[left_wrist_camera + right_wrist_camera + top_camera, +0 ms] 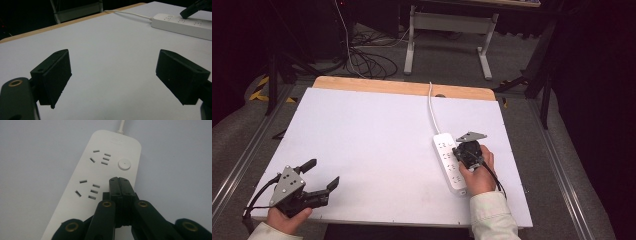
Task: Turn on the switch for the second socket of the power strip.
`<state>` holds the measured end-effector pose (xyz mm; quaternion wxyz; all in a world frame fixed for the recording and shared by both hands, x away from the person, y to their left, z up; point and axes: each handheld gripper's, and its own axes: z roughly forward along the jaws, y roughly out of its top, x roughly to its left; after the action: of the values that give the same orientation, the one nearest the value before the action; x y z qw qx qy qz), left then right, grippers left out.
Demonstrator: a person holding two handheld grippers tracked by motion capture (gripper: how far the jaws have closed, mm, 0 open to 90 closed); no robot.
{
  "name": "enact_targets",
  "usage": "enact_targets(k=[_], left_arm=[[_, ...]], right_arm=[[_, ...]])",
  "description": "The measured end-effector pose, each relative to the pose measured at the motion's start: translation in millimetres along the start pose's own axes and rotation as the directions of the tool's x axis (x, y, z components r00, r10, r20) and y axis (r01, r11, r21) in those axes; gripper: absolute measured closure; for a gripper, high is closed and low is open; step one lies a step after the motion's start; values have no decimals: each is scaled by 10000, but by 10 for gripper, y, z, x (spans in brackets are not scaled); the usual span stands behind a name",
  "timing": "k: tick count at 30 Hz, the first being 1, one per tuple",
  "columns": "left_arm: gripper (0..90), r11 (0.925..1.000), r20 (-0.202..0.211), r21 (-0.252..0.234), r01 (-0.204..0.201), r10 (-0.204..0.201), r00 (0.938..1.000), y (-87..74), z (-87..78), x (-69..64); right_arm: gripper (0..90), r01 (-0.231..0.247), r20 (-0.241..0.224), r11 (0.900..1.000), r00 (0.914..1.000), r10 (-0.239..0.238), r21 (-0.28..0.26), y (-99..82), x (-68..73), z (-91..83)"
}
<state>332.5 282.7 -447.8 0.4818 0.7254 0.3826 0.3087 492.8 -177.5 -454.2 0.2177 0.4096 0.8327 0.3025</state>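
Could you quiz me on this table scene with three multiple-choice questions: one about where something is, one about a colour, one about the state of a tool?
1. Where does the power strip lie on the table?
A. toward the right side
B. at the left edge
C. in the middle

2. What colour is the power strip?
A. black
B. white
C. red

3. How do the jaws of the right gripper stand?
A. wide open
B. shut on the cord
C. shut together, empty

Answers: 1 A, since the high view shows it lying under the right hand. 2 B, its casing and cord are white. 3 C, the right gripper view shows both jaws pressed together over the strip, near its round button.
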Motion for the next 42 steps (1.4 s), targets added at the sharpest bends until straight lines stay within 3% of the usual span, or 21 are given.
enact_targets(k=[4, 21, 25, 30, 35, 42], left_arm=[[135, 10000, -3, 24, -49, 49, 10000, 1, 2, 0], [135, 10000, -13, 29, -57, 57, 10000, -1, -3, 2], [135, 10000, 7, 30, -44, 44, 10000, 0, -4, 0], [134, 10000, 19, 79, -28, 28, 10000, 1, 13, 1], [134, 10000, 46, 36, -31, 31, 10000, 2, 7, 6], [134, 10000, 13, 51, -34, 34, 10000, 3, 6, 3]], right_arm=[[900, -157, -99, 9999, 9998, 156, -57, -10, -16, 2], [900, -30, 194, 9999, 9998, 31, -97, -21, 27, 11], [900, -216, 98, 9997, 9997, 217, -143, -25, 10, 7], [900, 157, 424, 9967, 9990, -123, -797, -51, 40, -71], [900, -52, 286, 9866, 9995, 100, -1631, -35, 27, -231], [900, -145, 94, 9801, 9998, 167, -1982, -31, 6, -397]])
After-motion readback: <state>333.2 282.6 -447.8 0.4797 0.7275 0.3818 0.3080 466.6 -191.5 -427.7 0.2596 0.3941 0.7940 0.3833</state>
